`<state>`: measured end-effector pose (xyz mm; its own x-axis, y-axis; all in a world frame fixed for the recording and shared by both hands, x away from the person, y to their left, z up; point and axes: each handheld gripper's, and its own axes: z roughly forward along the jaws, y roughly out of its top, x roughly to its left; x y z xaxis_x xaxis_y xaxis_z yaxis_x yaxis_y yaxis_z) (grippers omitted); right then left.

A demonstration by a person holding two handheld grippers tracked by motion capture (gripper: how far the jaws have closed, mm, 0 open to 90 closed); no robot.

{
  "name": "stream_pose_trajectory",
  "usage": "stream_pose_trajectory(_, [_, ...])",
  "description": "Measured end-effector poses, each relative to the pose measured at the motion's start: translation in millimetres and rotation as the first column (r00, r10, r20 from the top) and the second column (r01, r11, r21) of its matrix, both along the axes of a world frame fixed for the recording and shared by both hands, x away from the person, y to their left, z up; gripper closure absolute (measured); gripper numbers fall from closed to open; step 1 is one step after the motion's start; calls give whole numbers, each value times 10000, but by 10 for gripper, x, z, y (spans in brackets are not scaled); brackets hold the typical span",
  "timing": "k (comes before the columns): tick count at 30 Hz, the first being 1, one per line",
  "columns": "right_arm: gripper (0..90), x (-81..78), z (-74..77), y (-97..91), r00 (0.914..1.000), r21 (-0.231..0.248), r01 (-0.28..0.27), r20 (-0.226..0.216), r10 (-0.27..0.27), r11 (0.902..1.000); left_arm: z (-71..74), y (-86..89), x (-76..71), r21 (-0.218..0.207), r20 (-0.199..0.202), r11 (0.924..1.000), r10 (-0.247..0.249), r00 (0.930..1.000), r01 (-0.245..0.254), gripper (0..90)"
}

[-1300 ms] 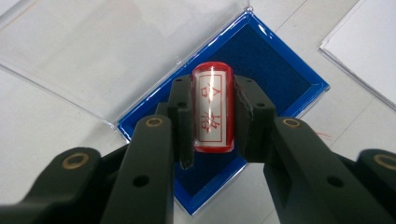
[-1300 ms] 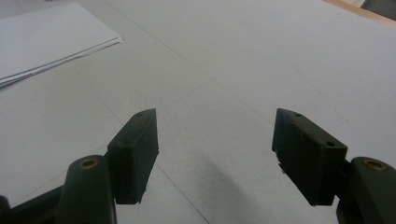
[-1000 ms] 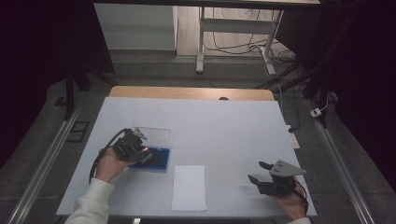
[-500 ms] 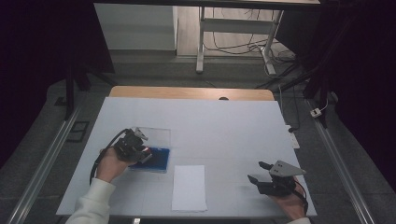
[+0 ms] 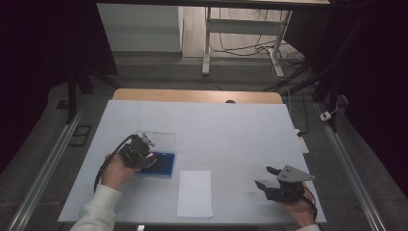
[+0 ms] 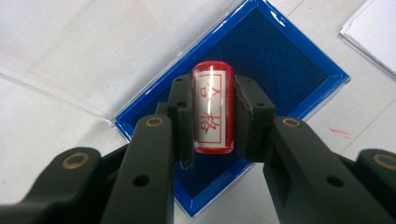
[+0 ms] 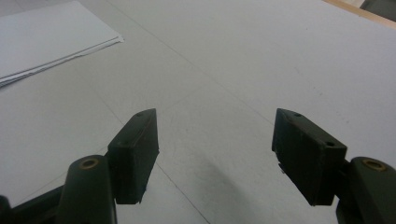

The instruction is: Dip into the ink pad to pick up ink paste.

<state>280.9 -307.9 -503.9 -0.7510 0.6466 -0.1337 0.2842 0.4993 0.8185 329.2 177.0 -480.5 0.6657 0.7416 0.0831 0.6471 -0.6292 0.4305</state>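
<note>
My left gripper (image 6: 212, 116) is shut on a red cylindrical stamp (image 6: 213, 112) with a white label bearing red characters. It hangs over the blue ink pad (image 6: 280, 60) in its blue tray, whose clear lid (image 6: 93, 51) lies folded open beside it. From above, the left gripper (image 5: 144, 156) sits over the ink pad (image 5: 163, 163) at the table's left. A white sheet of paper (image 5: 195, 192) lies near the front middle. My right gripper (image 5: 264, 177) rests at the front right, open, with nothing between its jaws (image 7: 215, 154).
The white table (image 5: 231, 130) has a wooden strip along its far edge. A corner of the paper (image 7: 51, 37) lies to the upper left in the right gripper view. A faint red mark (image 6: 340, 132) stains the table beside the ink pad.
</note>
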Motion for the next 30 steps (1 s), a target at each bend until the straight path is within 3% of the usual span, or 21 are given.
stream_pose_trajectory(10, [311,-2,-2,9,10000,-2,-14,20,14,10000,-23,-11,-27,109,235,9999,-29,9997,26,706])
stream_pose_trajectory(30, [312,1,-12,6,10000,-120,0,2,0,9999,-35,9,-32,-61,261,10000,-25,9997,27,705])
